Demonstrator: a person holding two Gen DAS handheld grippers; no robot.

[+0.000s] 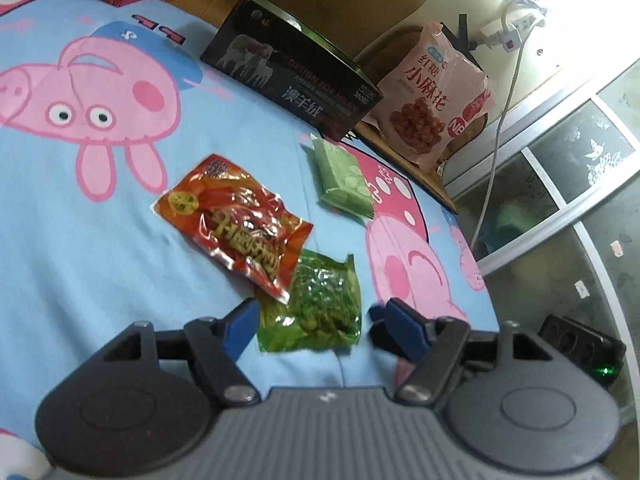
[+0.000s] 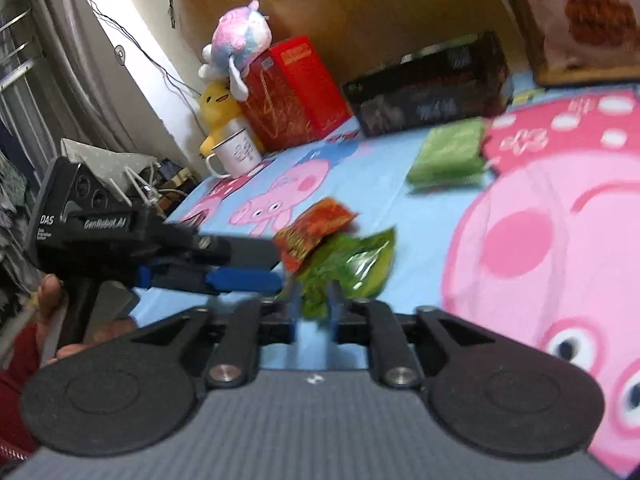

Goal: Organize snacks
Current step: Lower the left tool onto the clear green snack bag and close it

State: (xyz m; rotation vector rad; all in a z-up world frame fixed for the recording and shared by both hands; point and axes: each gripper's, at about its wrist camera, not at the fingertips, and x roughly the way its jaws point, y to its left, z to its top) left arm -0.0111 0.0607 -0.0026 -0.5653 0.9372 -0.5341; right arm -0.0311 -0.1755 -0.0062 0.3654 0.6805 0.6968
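A red-orange snack packet [image 1: 236,224] lies on the Peppa Pig bedsheet [image 1: 100,240], overlapping a shiny dark-green packet [image 1: 320,300]. A pale green packet [image 1: 344,178] lies farther off, near a black box [image 1: 292,68]. My left gripper [image 1: 312,316] is open, its blue fingers on either side of the dark-green packet's near end. In the right wrist view my right gripper [image 2: 314,300] has its fingers close together on the near edge of the dark-green packet [image 2: 352,264]. The red packet [image 2: 316,228], the pale green packet [image 2: 448,156] and the left gripper [image 2: 256,276] show there too.
A large pink snack bag [image 1: 432,92] stands on a wooden stand beside the black box. A red box [image 2: 296,92], plush toys [image 2: 236,44] and a white mug [image 2: 236,152] stand at the bed's far side. The bed edge drops to the floor at right [image 1: 540,280].
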